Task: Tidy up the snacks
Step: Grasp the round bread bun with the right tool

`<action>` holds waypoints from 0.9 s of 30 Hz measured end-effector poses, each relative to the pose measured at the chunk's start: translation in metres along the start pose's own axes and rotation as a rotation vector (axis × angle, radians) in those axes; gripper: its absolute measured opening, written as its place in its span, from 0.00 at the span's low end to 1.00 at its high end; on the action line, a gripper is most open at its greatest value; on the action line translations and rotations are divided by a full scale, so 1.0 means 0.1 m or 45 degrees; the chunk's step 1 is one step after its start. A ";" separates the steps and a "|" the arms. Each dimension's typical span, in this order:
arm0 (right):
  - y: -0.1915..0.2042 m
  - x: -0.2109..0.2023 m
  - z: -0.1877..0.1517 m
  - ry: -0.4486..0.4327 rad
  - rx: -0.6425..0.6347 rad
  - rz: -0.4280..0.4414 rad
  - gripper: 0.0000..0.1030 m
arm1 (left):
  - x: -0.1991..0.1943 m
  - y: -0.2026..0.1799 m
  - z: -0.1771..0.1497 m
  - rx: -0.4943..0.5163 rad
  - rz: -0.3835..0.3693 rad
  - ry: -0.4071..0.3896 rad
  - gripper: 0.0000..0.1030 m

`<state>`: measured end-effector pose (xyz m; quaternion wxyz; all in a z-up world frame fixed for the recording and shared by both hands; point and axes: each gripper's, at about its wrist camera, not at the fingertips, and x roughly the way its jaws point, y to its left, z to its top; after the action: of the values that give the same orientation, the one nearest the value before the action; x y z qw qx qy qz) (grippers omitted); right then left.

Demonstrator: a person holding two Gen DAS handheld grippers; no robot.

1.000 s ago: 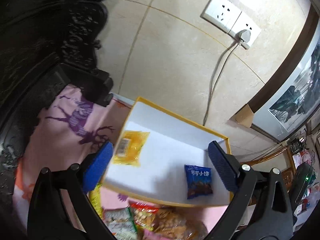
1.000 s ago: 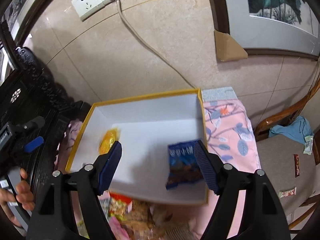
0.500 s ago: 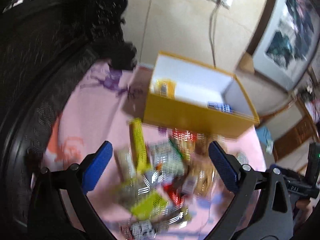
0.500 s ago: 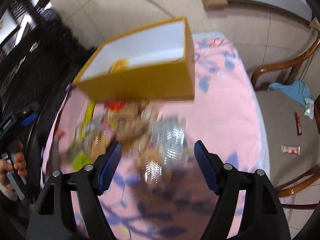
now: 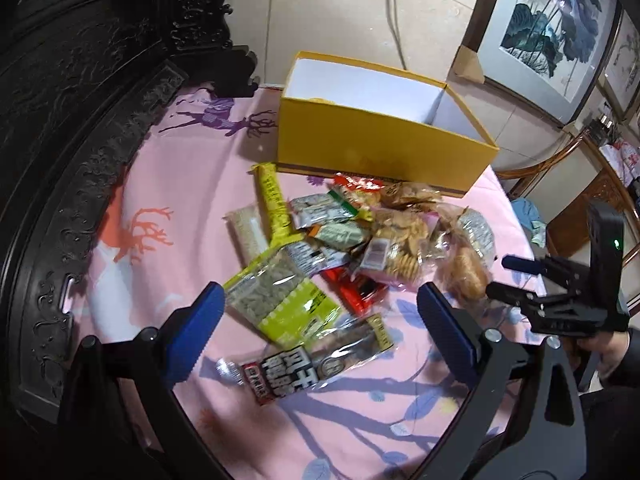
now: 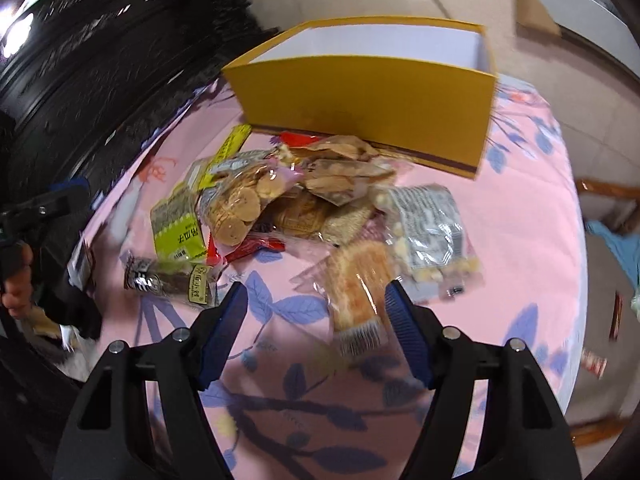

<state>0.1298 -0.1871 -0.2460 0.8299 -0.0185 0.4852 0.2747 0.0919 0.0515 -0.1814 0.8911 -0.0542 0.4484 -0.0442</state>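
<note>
A yellow box (image 5: 376,148) with a white inside stands at the far side of the pink tablecloth (image 5: 160,248); it also shows in the right wrist view (image 6: 372,96). A pile of snack packets (image 5: 344,232) lies in front of it. My left gripper (image 5: 318,330) is open and empty above a green seed packet (image 5: 280,300) and a dark packet (image 5: 308,364). My right gripper (image 6: 316,320) is open and empty, just over an orange biscuit packet (image 6: 360,284). The box's contents are mostly hidden by its wall.
A dark carved wooden furniture edge (image 5: 80,120) curves along the left. A wooden chair (image 6: 612,208) with blue cloth stands to the right. Framed pictures (image 5: 552,28) lean on the tiled wall behind. The right gripper (image 5: 560,292) shows in the left wrist view.
Both grippers pulled back from above the box and lowered toward the snack pile. The box, earlier seen from above with two packets inside, now shows its front wall.
</note>
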 end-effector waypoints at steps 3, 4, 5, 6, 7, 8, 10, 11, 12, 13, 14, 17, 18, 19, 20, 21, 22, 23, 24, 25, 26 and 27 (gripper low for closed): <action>-0.04 0.20 0.06 0.054 -0.049 0.002 0.70 | -0.02 0.09 -0.03 -0.045 0.019 0.012 0.96; -0.05 0.26 0.08 0.074 -0.067 0.001 0.70 | -0.03 0.12 -0.05 -0.062 0.024 0.014 0.96; -0.05 0.34 0.08 0.104 -0.092 -0.002 0.70 | -0.04 0.15 -0.06 -0.074 0.030 0.013 0.96; -0.05 0.39 0.08 0.124 -0.117 -0.013 0.70 | -0.05 0.16 -0.07 -0.079 0.034 0.011 0.96; -0.03 0.45 0.09 0.125 -0.165 -0.064 0.70 | -0.07 0.18 -0.09 -0.084 0.040 0.009 0.96; -0.03 0.48 0.09 0.132 -0.192 -0.080 0.71 | -0.08 0.20 -0.10 -0.086 0.047 0.007 0.96; -0.06 0.51 0.11 0.129 -0.197 -0.071 0.71 | -0.09 0.25 -0.13 -0.091 0.060 0.007 0.95; -0.08 0.54 0.12 0.146 -0.199 -0.092 0.70 | -0.09 0.26 -0.15 -0.093 0.064 0.011 0.95; -0.09 0.60 0.12 0.181 -0.218 -0.132 0.70 | -0.08 0.29 -0.17 -0.090 0.069 0.018 0.95; -0.11 0.71 0.06 0.244 -0.257 -0.174 0.69 | -0.07 0.29 -0.19 -0.084 0.070 0.024 0.95; -0.13 0.75 0.02 0.258 -0.275 -0.177 0.68 | -0.06 0.30 -0.21 -0.076 0.068 0.030 0.95; -0.16 0.64 -0.01 0.217 -0.234 -0.177 0.53 | -0.01 0.25 -0.25 -0.006 0.035 0.042 0.95; -0.19 0.61 -0.02 0.220 -0.198 -0.168 0.52 | 0.02 0.21 -0.28 0.049 0.026 0.048 0.95; -0.19 0.59 -0.04 0.213 -0.187 -0.166 0.52 | 0.05 0.16 -0.30 0.095 0.020 0.052 0.96; -0.20 0.56 -0.07 0.215 -0.176 -0.175 0.52 | 0.09 0.12 -0.32 0.144 0.009 0.056 0.96; -0.20 0.53 -0.10 0.215 -0.160 -0.175 0.51 | 0.15 0.05 -0.35 0.209 -0.003 0.066 0.95; -0.21 0.50 -0.13 0.209 -0.133 -0.165 0.51 | 0.20 -0.02 -0.37 0.270 -0.018 0.076 0.95; -0.24 0.44 -0.17 0.203 -0.092 -0.143 0.51 | 0.24 -0.09 -0.40 0.332 -0.034 0.084 0.96; -0.24 0.41 -0.22 0.198 -0.059 -0.126 0.51 | 0.31 -0.19 -0.44 0.419 -0.047 0.098 0.96; -0.25 0.37 -0.25 0.195 -0.028 -0.115 0.51 | 0.36 -0.25 -0.48 0.483 -0.048 0.108 0.96; -0.25 0.33 -0.28 0.197 0.004 -0.101 0.51 | 0.42 -0.31 -0.51 0.550 -0.044 0.116 0.96; -0.26 0.30 -0.32 0.199 0.040 -0.083 0.51 | 0.49 -0.39 -0.57 0.636 -0.030 0.128 0.96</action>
<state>0.1274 -0.2054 -0.2934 0.7983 -0.0424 0.5518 0.2376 0.0743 0.0034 -0.2486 0.8529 0.1647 0.4666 -0.1666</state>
